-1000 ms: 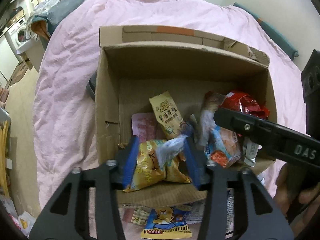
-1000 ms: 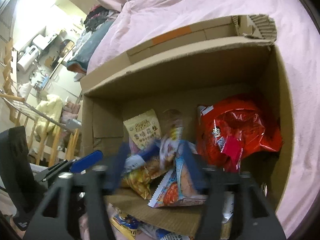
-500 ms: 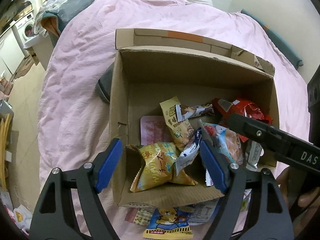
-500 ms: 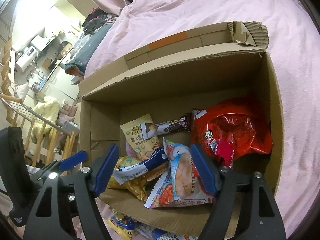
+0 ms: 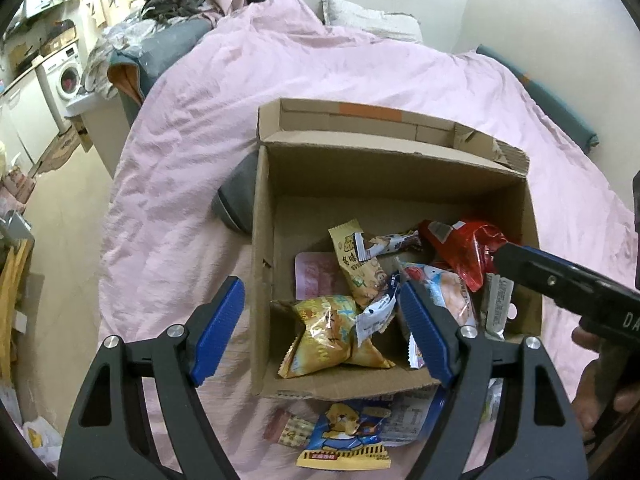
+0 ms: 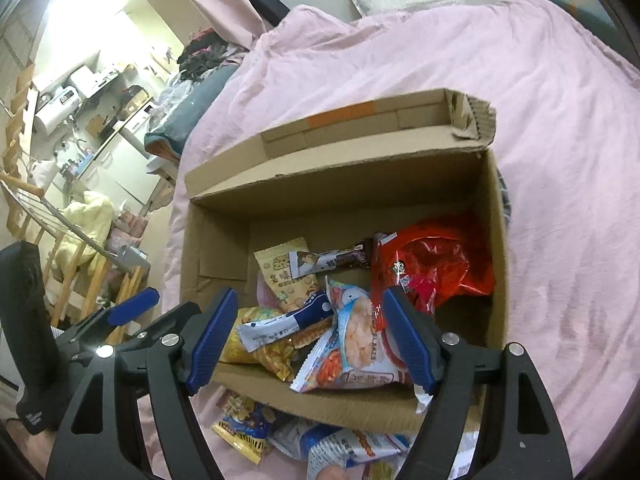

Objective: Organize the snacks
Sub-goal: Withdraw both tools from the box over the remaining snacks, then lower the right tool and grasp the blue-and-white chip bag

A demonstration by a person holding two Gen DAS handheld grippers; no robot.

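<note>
— How is the light?
— Dim and warm over the pink bedding [image 5: 280,120]; the brightest patch is the room at the far left [image 6: 80,60], nearly washed out.
— Shadows?
— The inside of the cardboard box [image 5: 384,184] is dark along its far wall. The red bag [image 6: 432,264] shows small glints.
— Sharpness?
— Sharp in the middle. Lines bow towards the edges, and the corners are black.

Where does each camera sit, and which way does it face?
Left wrist: on the left hand-held gripper, looking down into the cardboard box; the person's hand holds the right one.
Right wrist: on the right hand-held gripper, facing the box; the left one shows at left.
Shared: the box, red bag, pink duvet.
</note>
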